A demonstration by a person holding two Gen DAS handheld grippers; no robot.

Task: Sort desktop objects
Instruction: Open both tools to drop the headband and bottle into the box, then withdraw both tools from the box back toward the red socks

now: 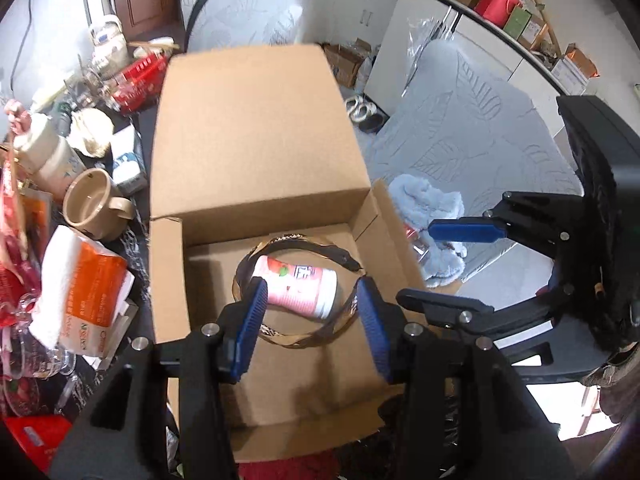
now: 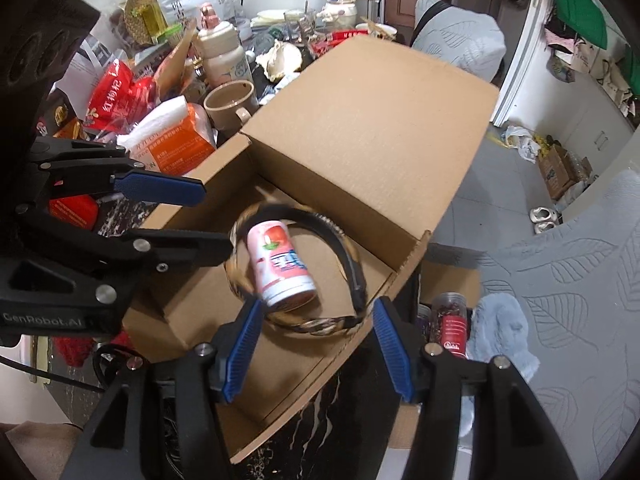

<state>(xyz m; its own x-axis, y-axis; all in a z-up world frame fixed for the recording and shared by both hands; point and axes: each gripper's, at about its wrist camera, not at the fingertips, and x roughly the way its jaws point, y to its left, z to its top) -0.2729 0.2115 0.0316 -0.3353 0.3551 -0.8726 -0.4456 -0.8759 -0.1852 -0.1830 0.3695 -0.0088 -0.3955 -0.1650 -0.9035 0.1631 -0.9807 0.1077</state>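
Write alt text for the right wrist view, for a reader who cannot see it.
An open cardboard box holds a pink can lying inside the loop of a headband. The right gripper hangs open above its near edge, and the left gripper reaches in from the left, also open.

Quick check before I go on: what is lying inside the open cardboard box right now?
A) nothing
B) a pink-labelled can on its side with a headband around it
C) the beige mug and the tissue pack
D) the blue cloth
B: the pink-labelled can lies on its side on the floor of the cardboard box, ringed by the headband.
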